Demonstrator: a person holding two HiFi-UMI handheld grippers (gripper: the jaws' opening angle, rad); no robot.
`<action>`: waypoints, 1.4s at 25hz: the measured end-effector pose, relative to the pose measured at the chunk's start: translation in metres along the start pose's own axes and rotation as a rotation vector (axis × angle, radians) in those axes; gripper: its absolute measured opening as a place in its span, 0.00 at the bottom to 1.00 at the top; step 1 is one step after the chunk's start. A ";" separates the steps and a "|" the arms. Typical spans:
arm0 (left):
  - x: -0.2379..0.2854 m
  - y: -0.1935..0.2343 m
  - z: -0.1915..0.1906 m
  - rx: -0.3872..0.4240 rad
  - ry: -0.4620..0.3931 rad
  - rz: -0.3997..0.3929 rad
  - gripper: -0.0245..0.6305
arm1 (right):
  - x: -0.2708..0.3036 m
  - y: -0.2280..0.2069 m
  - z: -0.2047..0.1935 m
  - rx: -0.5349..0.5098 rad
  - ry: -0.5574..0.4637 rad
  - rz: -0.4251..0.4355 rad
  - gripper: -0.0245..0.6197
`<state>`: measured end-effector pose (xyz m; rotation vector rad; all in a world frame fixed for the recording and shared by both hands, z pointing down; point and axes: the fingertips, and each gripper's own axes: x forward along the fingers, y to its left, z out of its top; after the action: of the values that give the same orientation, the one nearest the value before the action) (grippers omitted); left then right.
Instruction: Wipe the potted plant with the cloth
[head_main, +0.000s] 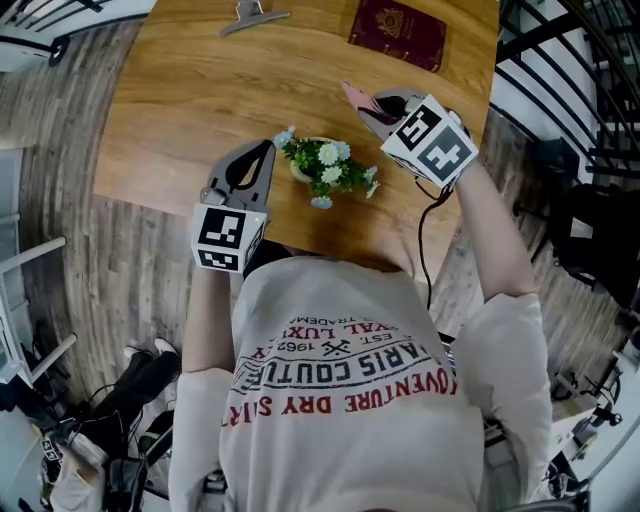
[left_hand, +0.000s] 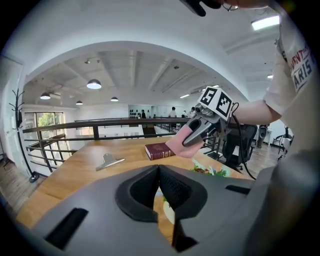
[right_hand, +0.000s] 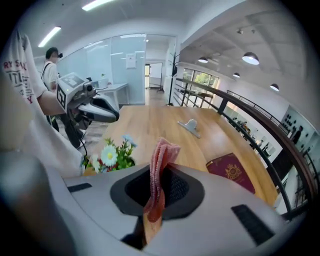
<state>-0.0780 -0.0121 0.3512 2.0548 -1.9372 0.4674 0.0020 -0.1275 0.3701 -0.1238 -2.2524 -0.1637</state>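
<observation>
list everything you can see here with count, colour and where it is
table: 1, light wood, under everything
potted plant: 1, green with white and pale blue flowers, near table edge, between the grippers
cloth: 1, pink, pinched in the right gripper
book: 1, dark red with gold emblem, far side of table
clip: 1, silver metal, far side, left of the book
railing: 1, black, beyond the table
shirt: 1, white with red and black print, on the person
left gripper: 1, grey, shut, empty, left of the plant
right gripper: 1, grey, shut on the cloth, right of the plant
</observation>
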 end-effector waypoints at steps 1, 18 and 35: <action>-0.001 0.006 0.008 0.006 -0.021 0.000 0.06 | -0.003 -0.001 0.011 0.020 -0.026 -0.020 0.10; -0.041 0.136 0.024 0.109 -0.091 -0.272 0.06 | 0.062 0.087 0.130 0.381 -0.068 -0.212 0.10; -0.051 0.142 -0.080 0.082 0.101 -0.409 0.06 | 0.152 0.119 0.038 0.795 0.012 -0.546 0.10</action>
<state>-0.2258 0.0582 0.4001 2.3482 -1.4094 0.5466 -0.1056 0.0012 0.4731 0.9071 -2.1253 0.4443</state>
